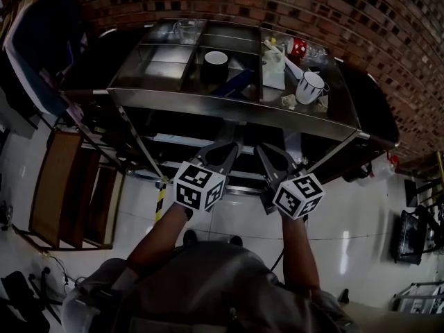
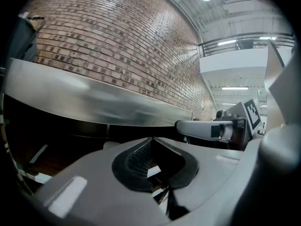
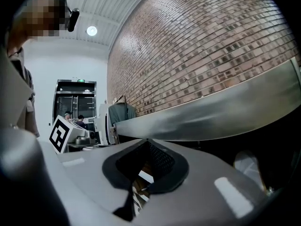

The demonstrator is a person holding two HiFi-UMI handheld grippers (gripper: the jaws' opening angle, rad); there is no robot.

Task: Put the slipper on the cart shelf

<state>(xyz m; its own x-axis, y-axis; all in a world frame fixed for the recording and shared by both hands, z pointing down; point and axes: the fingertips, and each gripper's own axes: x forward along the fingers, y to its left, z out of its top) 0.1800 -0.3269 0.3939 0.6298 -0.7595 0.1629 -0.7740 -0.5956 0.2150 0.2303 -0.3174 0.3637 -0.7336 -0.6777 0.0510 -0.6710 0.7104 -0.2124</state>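
Note:
A steel cart [image 1: 229, 106] stands against the brick wall, and its top shelf is split into trays. I cannot pick out a slipper for certain in any view. A pale rounded shape [image 3: 251, 166] lies in the dark under the cart's top edge, too dim to name. My left gripper [image 1: 229, 148] and right gripper [image 1: 266, 151] are held side by side just in front of the cart's front rail, below its top. Both are shut with nothing between the jaws, as the left gripper [image 2: 153, 142] and right gripper [image 3: 148, 145] views show.
On the cart's top are a black-and-white cup [image 1: 215, 60], a striped white mug [image 1: 310, 87], a blue object [image 1: 232, 83] and a white container [image 1: 274, 71]. Wooden frames [image 1: 69, 186] lean at the left. A coat [image 3: 117, 114] hangs by the wall.

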